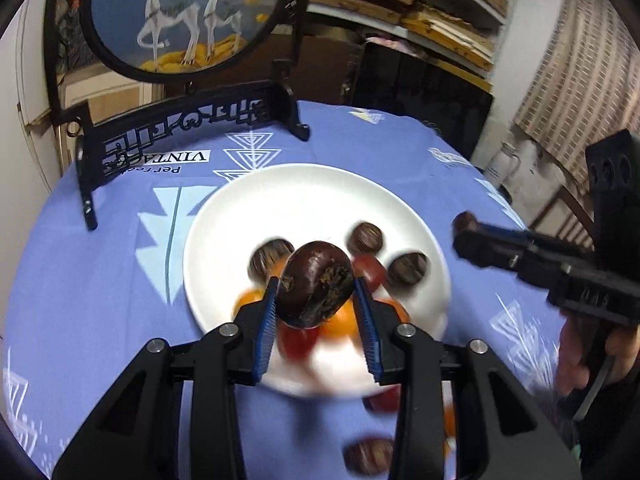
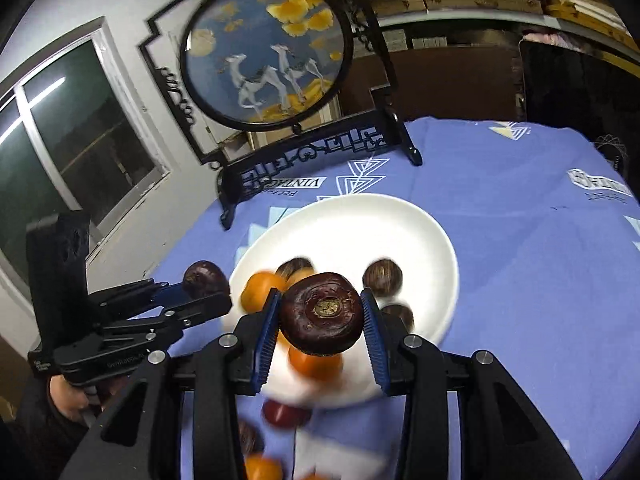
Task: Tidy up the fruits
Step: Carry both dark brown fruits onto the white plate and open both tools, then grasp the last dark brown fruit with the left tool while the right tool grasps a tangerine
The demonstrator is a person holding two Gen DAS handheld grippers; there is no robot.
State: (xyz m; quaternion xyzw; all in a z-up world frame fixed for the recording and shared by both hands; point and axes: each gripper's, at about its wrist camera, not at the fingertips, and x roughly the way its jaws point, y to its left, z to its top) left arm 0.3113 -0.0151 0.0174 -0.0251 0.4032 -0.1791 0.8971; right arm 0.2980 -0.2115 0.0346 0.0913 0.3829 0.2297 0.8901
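A white plate (image 1: 304, 196) sits on the blue tablecloth; it holds brown chestnuts (image 1: 365, 237), orange tomatoes (image 1: 340, 322) and red ones. My left gripper (image 1: 316, 294) is shut on a dark water chestnut (image 1: 314, 284) above the plate's near side. My right gripper (image 2: 320, 312) is shut on another dark water chestnut (image 2: 320, 314) above the plate (image 2: 360, 220). Each gripper shows in the other's view, the right one (image 1: 466, 226) at the plate's right, the left one (image 2: 200, 284) at its left.
A round painted screen on a black stand (image 1: 180, 128) stands behind the plate. Loose fruit lies on the cloth in front of the plate: a red one (image 1: 384, 398), a brown chestnut (image 1: 366, 456), an orange one (image 2: 262, 468). A window (image 2: 80, 140) is at left.
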